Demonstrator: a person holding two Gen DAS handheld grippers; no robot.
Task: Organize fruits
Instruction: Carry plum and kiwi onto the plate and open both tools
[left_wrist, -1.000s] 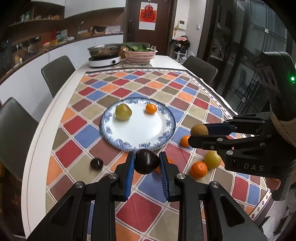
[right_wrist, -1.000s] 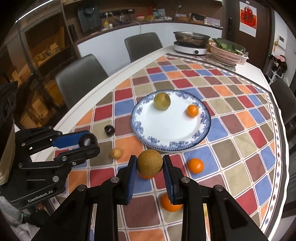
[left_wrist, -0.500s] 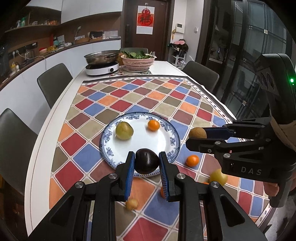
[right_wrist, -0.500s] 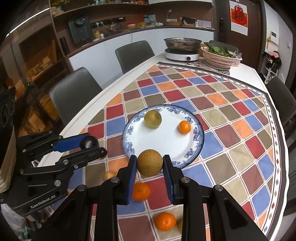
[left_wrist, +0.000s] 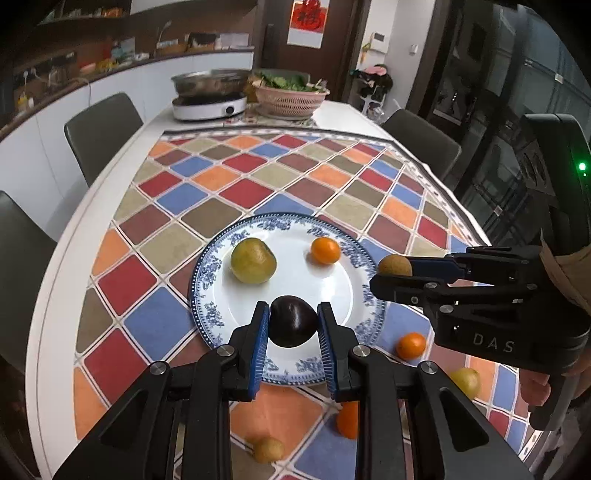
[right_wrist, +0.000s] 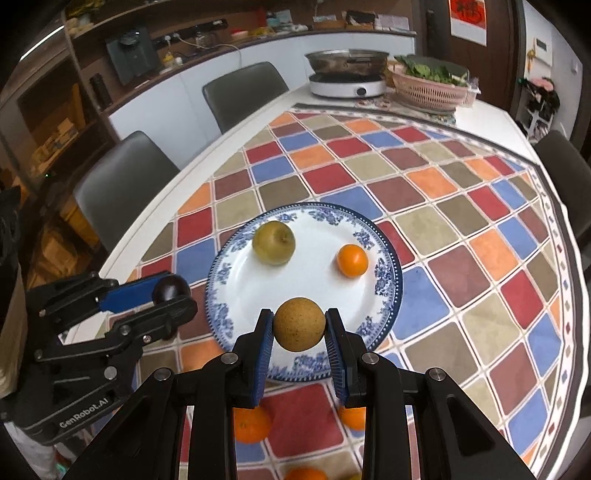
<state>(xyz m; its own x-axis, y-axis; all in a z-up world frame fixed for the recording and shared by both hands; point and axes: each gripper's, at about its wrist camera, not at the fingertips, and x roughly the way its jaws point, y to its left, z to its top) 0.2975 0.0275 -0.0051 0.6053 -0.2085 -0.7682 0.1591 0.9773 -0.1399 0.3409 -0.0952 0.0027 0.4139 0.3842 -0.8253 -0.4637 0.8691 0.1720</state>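
Observation:
My left gripper (left_wrist: 292, 326) is shut on a dark purple plum (left_wrist: 293, 320), held over the near part of the blue-and-white plate (left_wrist: 207, 306). My right gripper (right_wrist: 299, 332) is shut on a round brown fruit (right_wrist: 299, 324), also above the plate's (right_wrist: 388, 291) near rim. On the plate lie a green pear (left_wrist: 253, 260) (right_wrist: 274, 242) and a small orange (left_wrist: 325, 251) (right_wrist: 352, 260). In the left wrist view the right gripper (left_wrist: 393, 271) comes in from the right with the brown fruit (left_wrist: 394, 264). The right wrist view has the left gripper (right_wrist: 173, 295) at the left with the plum (right_wrist: 170, 289).
Loose on the chequered tablecloth near me lie oranges (left_wrist: 411, 345) (left_wrist: 348, 419) (right_wrist: 251, 424), a yellow fruit (left_wrist: 466, 382) and a small brown fruit (left_wrist: 268, 448). At the table's far end stand a cooker with a pan (left_wrist: 208, 96) and a pink basket of greens (left_wrist: 290, 98). Grey chairs (left_wrist: 101, 129) line the sides.
Both grippers have moved forward over the table with their fruits, from above the cloth in front of the plate to above the plate's near part. Their grips have not changed.

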